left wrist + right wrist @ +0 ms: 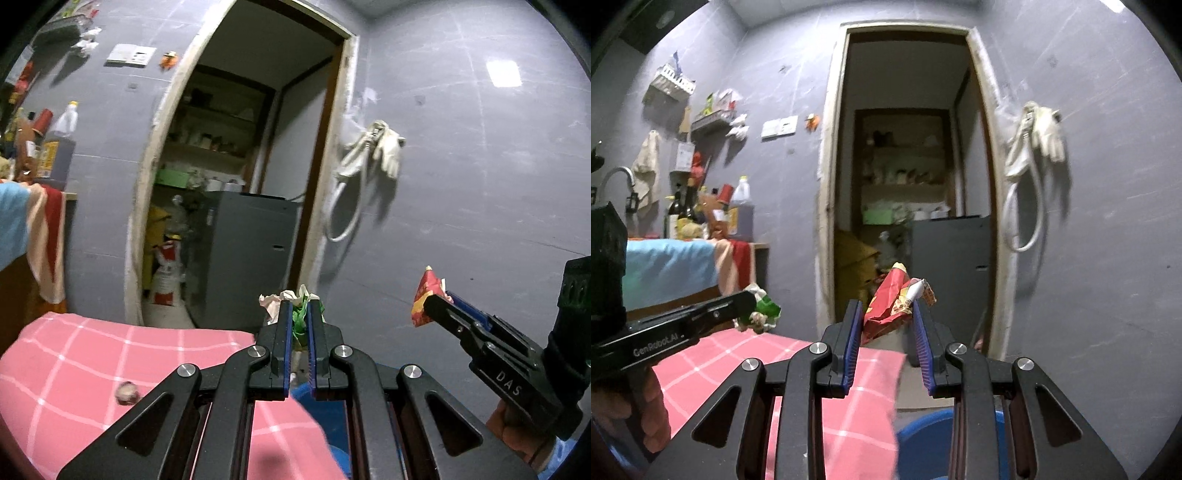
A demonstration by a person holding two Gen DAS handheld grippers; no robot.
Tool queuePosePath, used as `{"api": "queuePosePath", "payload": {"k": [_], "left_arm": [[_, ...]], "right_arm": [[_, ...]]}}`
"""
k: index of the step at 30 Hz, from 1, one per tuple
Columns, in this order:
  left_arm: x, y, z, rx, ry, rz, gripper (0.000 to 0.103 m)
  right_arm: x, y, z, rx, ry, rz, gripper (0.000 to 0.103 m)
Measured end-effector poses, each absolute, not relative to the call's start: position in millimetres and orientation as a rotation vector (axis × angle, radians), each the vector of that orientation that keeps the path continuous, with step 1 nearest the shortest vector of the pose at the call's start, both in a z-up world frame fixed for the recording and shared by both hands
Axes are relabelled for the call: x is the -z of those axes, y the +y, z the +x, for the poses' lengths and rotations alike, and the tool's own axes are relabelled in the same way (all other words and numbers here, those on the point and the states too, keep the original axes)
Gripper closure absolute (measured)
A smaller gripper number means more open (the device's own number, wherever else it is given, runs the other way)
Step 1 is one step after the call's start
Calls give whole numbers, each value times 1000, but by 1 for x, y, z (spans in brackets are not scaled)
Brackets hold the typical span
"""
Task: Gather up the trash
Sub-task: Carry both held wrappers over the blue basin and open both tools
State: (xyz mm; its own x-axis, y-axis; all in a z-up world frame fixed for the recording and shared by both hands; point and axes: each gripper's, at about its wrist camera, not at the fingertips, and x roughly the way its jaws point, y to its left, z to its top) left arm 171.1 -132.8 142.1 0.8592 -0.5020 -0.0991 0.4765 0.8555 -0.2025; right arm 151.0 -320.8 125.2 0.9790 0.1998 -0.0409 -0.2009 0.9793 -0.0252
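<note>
Both grippers, left gripper (299, 321) and right gripper (888, 325), clamp wrappers beyond the pink tablecloth's (110, 354) edge.

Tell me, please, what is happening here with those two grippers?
A person is collecting trash with a handheld gripper in each hand. The left gripper is shut on a crumpled green-and-white wrapper, and the right gripper is shut on a red snack wrapper. Both pieces are held up in the air above the pink checked tablecloth. A blue bin shows just below the grippers; neither piece has been dropped yet.
</note>
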Motion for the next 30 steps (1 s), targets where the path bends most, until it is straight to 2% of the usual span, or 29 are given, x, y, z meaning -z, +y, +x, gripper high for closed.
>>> {"api": "queuePosePath", "payload": {"k": [13,30], "left_arm": [[-139,-194,164,598,181,-134,98],[-87,-250,203,618,418,-20,98]], "right_arm": [[-113,-368,126,-94,36,-19,76],[-60,-406,152,-81,203,104,74]]}}
